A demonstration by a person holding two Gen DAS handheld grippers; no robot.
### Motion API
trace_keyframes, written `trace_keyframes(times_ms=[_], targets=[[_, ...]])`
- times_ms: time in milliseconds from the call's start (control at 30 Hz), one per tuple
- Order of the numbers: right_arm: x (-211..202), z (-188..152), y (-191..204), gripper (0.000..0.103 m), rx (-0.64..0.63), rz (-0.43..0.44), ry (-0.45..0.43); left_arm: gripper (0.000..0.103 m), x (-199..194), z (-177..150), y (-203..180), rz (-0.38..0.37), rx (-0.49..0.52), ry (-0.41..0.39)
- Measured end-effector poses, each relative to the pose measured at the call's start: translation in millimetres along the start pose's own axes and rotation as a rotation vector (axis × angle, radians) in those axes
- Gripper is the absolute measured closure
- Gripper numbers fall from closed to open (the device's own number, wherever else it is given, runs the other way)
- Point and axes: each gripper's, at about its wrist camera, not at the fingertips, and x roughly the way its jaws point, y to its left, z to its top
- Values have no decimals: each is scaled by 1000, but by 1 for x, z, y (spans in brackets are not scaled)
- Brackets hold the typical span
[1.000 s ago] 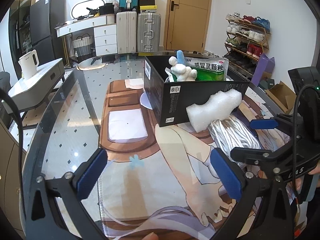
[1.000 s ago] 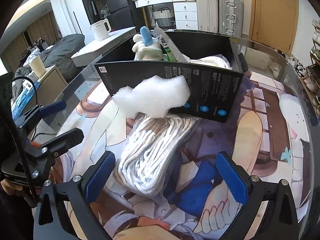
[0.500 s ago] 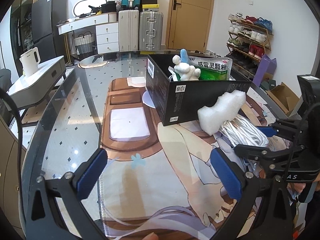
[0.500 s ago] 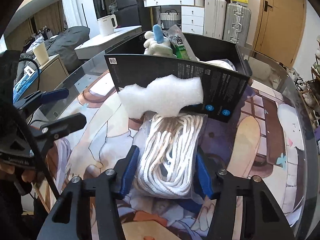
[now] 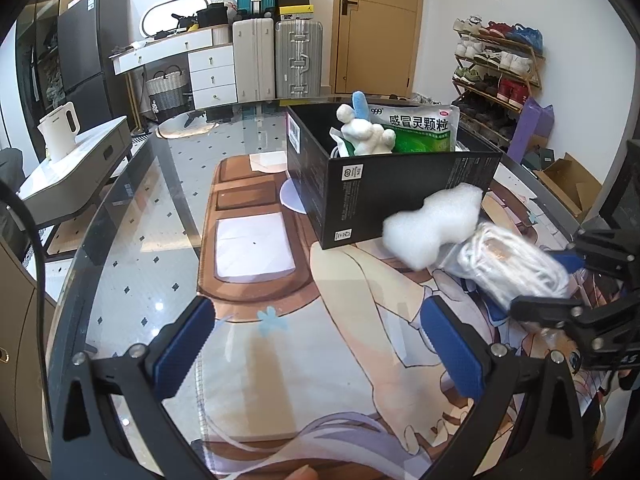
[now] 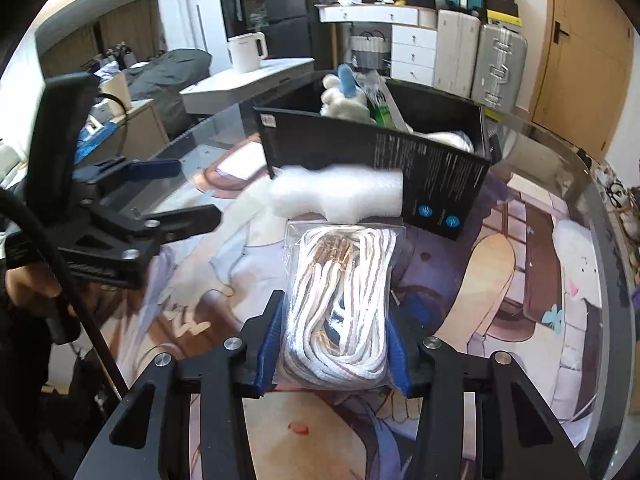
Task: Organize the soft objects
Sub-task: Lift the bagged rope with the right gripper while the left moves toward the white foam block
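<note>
rope bundle [image 6: 340,312], white cord coiled in a clear bag, sits squeezed between the blue pads [image 6: 267,344] of the right gripper [image 6: 334,346], and the jaws are closing on it right now, pads pressed into both sides of the bag. it's on the printed mat [image 6: 500,264] near the table's [image 5: 132,216] front edge, far end of the bag reaching toward the box. over on the other side, the left gripper [image 5: 320,348] hangs with its jaws spread wide, nothing between them, only mat below. just beyond the bundle, a white foam piece [image 6: 336,196] lies touching the bag's far end and leaning against the near wall of the black box [image 6: 400,168]. the box stands further back on the mat, open on top. inside it, a white plush toy [image 5: 366,130] with a blue part pokes up at the left, and a green and white packet [image 5: 418,128] stands beside it. past the table's far edge, 2 suitcases [image 5: 276,60] stand against the wall next to a white drawer unit [image 5: 210,74], and a shoe rack [image 5: 496,64] fills the right corner.
</note>
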Motion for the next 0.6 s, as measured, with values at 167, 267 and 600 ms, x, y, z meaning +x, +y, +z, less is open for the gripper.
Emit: trace_keyframes(times_ms=[167,267,600], targets=[[-19,-3,-9,57,-4,-14,-17,0,2,2,-4,6,7,7],[-25,-7,-10,57,-30,-5,-8,0,4,3,-8,2,16,13],[-38,-23,-27,57,-19,-17,-1,0,7,6,-15,-11,19,28]])
